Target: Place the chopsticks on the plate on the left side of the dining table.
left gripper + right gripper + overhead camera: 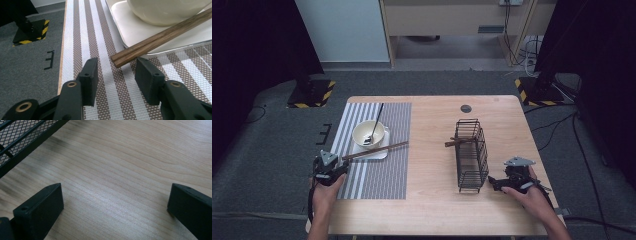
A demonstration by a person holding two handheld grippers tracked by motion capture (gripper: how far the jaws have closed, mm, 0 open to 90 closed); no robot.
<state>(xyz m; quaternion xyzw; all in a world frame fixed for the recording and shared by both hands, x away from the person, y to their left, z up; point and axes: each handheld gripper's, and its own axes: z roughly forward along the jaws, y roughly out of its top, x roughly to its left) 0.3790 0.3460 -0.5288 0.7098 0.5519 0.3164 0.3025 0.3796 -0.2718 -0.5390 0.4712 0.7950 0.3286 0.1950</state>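
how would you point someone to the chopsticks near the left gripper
Start at the striped placemat on the table's left half, where a cream bowl sits on a white tray. The dark wooden chopsticks lie slanted across that tray's near edge. Unlike the black spoon standing in the bowl, they are brown, paired and lying flat.

Chopsticks (377,150) lie across the tray (379,154), bowl (368,133) behind them.

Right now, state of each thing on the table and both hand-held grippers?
Chopsticks: lying across the tray edge, near ends between the left jaws, not clamped.
Bowl: upright on the tray, spoon inside.
Tray: flat on the striped mat.
Basket: on its side, a wooden piece poking out.
Left hand-held gripper: open.
Right hand-held gripper: open, over bare table.
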